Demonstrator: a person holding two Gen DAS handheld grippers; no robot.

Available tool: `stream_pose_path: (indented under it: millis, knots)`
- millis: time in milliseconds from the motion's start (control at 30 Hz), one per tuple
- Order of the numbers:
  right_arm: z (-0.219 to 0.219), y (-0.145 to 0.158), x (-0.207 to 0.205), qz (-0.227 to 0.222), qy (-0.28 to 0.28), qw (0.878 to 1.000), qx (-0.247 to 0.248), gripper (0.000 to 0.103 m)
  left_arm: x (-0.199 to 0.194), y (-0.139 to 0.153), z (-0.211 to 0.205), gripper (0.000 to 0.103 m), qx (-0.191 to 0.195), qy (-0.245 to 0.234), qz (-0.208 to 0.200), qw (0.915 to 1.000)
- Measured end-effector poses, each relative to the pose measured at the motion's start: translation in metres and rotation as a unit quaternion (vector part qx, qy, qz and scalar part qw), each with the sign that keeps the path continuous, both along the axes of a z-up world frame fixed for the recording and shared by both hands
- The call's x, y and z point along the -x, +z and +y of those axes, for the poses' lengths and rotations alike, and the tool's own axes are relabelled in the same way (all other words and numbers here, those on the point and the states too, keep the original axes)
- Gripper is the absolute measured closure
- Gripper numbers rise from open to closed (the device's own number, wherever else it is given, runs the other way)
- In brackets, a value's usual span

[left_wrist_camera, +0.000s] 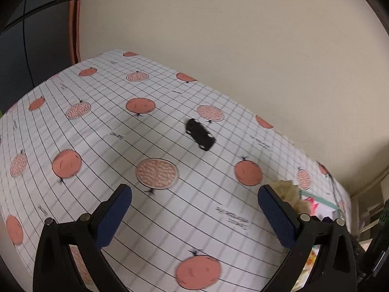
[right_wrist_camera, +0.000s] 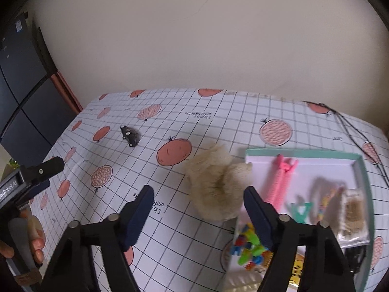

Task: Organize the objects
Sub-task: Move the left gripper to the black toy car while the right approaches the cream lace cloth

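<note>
both claws, left claw (left_wrist_camera: pixel 194 206) and right claw (right_wrist_camera: pixel 198 209), gape wide and empty; the small black toy car (left_wrist_camera: pixel 199 134) sits loose at 12 o'clock on the worktop (left_wrist_camera: pixel 102 126), likely awaiting collection.

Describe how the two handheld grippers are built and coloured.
Both are alike. The left gripper and the right gripper each have two black plastic arms with silver rivets, tipped with dark blue textured pads. Seen from the right wrist, the left gripper's body bears a white-lettered label.

Both wrist cameras look down along their fingers at the grid-patterned tablecloth (left_wrist_camera: pixel 170 126), sharing the small black toy car (left_wrist_camera: pixel 200 134) (right_wrist_camera: pixel 130 135).
</note>
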State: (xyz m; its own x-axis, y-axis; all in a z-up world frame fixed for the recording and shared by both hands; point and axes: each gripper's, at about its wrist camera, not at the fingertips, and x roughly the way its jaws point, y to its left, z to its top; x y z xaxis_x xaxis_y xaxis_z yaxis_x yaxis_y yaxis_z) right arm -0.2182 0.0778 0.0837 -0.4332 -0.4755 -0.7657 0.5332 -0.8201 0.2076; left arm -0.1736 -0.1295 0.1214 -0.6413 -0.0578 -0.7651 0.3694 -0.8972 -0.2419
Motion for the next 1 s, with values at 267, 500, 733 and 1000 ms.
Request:
stream_pose_path:
  millis: [267,500,733,1000]
  knots:
    - [-0.015,-0.024,0.013,-0.021,-0.012,0.999,-0.026,0.047,0.026,-0.016,-0.014,0.0,-0.012,-0.016,-0.001,0.9998]
    - [-0.037,-0.048,0.028,-0.043,-0.003,0.997,-0.065,0.062,0.072,-0.039,-0.022,0.0,-0.03,-0.04,-0.023,0.9985]
    - [-0.05,-0.065,0.047,-0.041,-0.003,0.995,-0.094,0.072,0.112,-0.058,-0.03,0.0,-0.014,-0.029,-0.05,0.9982]
    - [-0.066,-0.066,0.062,-0.028,0.012,0.993,-0.111,0.087,0.15,-0.073,-0.03,0.001,-0.011,-0.032,-0.045,0.9984]
